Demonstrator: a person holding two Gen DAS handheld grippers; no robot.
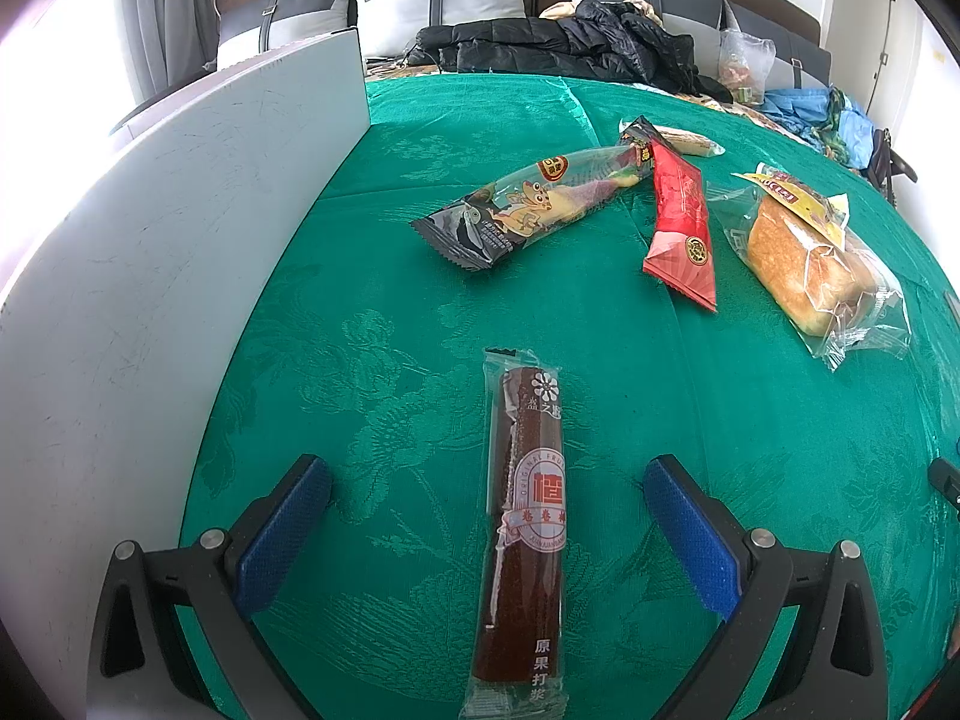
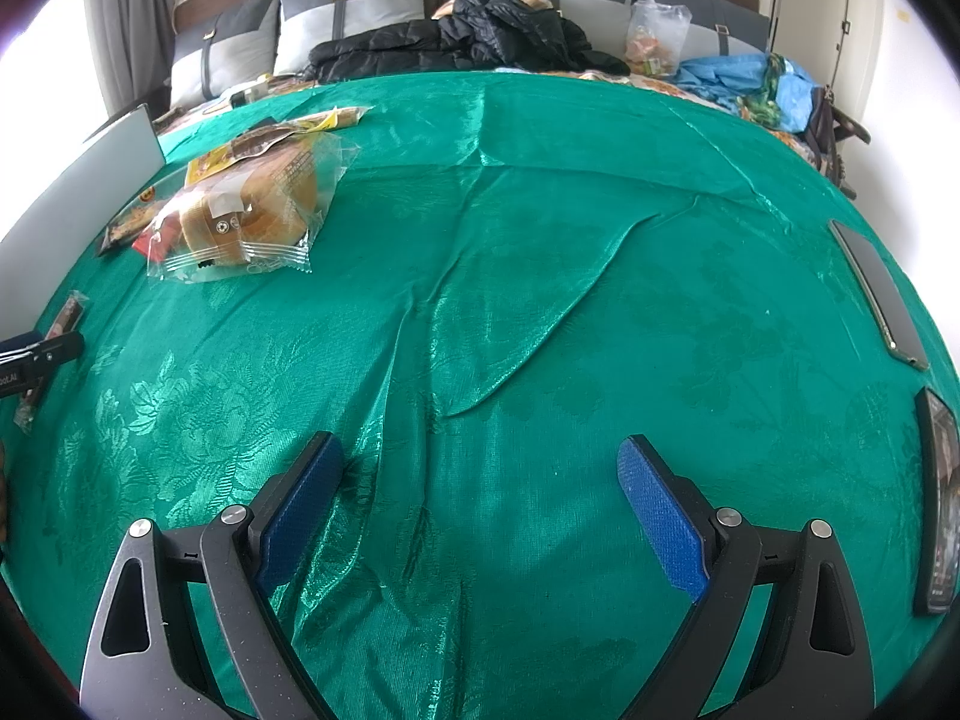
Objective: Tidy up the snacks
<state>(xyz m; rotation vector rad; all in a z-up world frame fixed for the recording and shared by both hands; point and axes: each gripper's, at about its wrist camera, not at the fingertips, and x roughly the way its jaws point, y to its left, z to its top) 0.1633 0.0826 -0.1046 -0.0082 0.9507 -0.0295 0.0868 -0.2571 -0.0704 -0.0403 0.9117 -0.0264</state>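
A long dark-brown fruit roll [image 1: 528, 516] in a clear wrapper lies on the green cloth [image 1: 690, 390], straight between the blue pads of my left gripper [image 1: 487, 474], which is open and not touching it. Farther off lie a frog-print snack pack [image 1: 528, 204], a red packet [image 1: 681, 222] and a wrapped bread loaf [image 1: 804, 264]. My right gripper [image 2: 480, 468] stands open over bare cloth [image 2: 540, 276] with nothing between its fingers. The bread loaf [image 2: 252, 210] sits far left in the right wrist view, where the fruit roll [image 2: 60, 324] shows at the left edge beside the left gripper's tip.
A white box wall [image 1: 150, 276] rises along the left side of the cloth. Two dark phones [image 2: 882, 294] [image 2: 939, 498] lie at the right edge. Behind the table are a bed with pillows, a black jacket [image 1: 558, 42] and a clear snack bag [image 2: 654, 36].
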